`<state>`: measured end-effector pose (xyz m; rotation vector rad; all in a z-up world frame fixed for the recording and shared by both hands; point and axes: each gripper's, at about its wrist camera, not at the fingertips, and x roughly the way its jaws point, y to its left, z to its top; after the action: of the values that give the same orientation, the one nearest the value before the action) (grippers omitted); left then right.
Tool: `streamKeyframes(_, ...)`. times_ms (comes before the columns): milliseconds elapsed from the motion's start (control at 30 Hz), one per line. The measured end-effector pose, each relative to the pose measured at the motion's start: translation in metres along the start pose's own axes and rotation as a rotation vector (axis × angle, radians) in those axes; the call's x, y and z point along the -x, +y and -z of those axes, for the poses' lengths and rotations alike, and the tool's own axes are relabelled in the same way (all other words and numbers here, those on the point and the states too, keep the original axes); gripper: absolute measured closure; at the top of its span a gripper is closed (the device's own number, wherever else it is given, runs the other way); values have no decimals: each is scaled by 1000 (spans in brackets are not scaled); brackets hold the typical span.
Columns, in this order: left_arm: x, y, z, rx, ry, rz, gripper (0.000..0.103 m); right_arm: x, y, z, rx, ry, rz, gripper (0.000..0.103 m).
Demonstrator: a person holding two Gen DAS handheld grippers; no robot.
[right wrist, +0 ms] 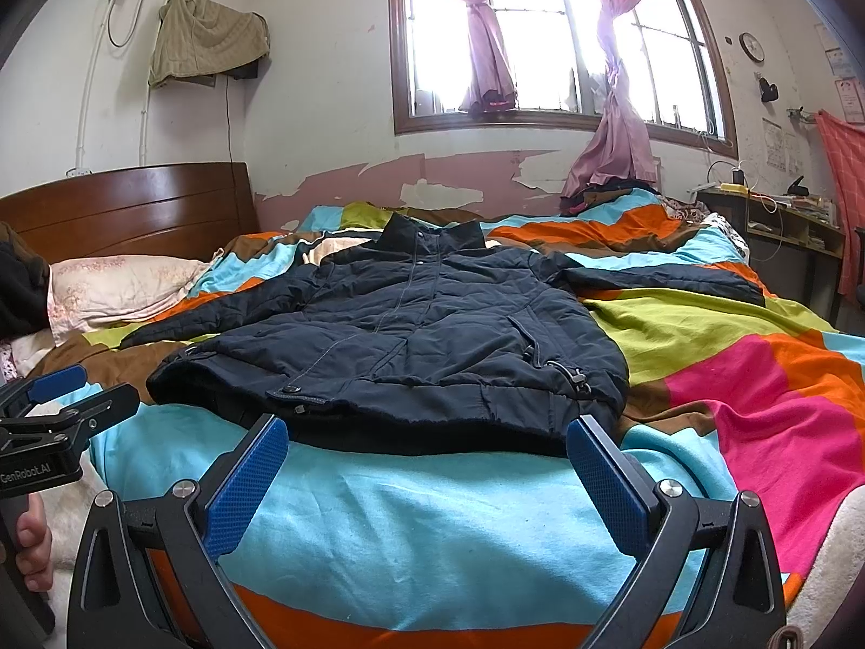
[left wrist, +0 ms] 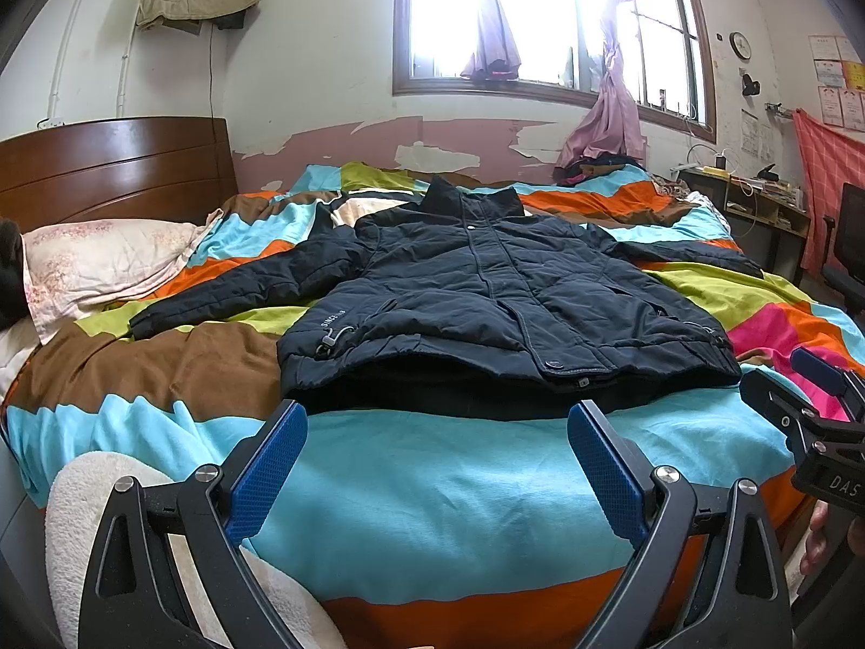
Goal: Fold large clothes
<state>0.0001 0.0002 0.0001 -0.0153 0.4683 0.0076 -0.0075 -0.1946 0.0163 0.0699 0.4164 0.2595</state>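
On the bed's patchwork quilt (left wrist: 432,487) of turquoise, orange, lime, brown and pink blocks, a dark navy padded winter jacket (left wrist: 486,292) lay flat and face up, its front placket closed. Its stand-up collar pointed toward the window wall, and its hem lay nearest the cameras. The jacket's sleeve toward the pale floral pillow (left wrist: 102,259) stretched out across the quilt, and the opposite sleeve (right wrist: 665,276) ran out toward the desk side; neither was folded in.

The left gripper (left wrist: 435,432) hovered just short of the hem with its blue-padded fingers (left wrist: 270,465) spread wide and nothing between them. The right gripper (right wrist: 427,449) hung likewise near the hem, jaws apart and empty, beside the corner with the drawcord toggle (right wrist: 576,378). Each tool appeared at the edge of the other's view, so they were side by side, well apart.

By the look of it, folding had not begun: the garment was only laid out and smoothed. Both sleeves would need to come across the body, and then the length would have to be doubled over. The thick padding would likely resist creasing and spring back unless it was pressed down.
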Motion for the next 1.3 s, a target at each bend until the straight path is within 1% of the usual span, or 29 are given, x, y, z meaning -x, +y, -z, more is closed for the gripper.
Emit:
streamKeyframes(100,-1,1,0,0,6,-7,8,-3,-1,4,-2,10,-2,0)
streamKeyframes(167,-5,2,1,4,16,-10,8,-11,3,11,-10,38,-7,0)
streamKeyframes(300,-16,4,3,20,73,9,8,-19,3,19,-30,93,-10,0)
streamKeyframes(367,-21,6,4,36,94,31,9,-20,3,22,-31,109,3,0)
streamKeyframes(400,-18,8,2,47,103,43,8,-20,1,17,-31,116,9,0)
streamKeyframes(500,-21,13,3,68,134,55,9,-22,-2,18,-41,144,30,0)
streamKeyframes(633,-27,20,1,81,176,33,9,-26,-11,15,-55,189,62,0)
streamKeyframes(767,-36,24,-14,52,208,-25,9,-29,-23,11,-69,234,86,0)
streamKeyframes(867,-46,21,-25,42,221,-22,9,-32,-36,5,-89,249,94,0)
streamKeyframes(1000,-71,14,-49,42,261,20,9,-40,-66,-14,-126,254,91,0)
streamKeyframes(1100,-89,-3,-72,-20,263,27,9,-49,-95,-36,-137,223,99,0)
streamKeyframes(1200,-110,-24,-96,-76,264,30,9,-67,-133,-60,-145,207,121,0)
streamKeyframes(1300,-138,-41,-119,-72,274,54,9,-89,-177,-86,-178,179,155,0)
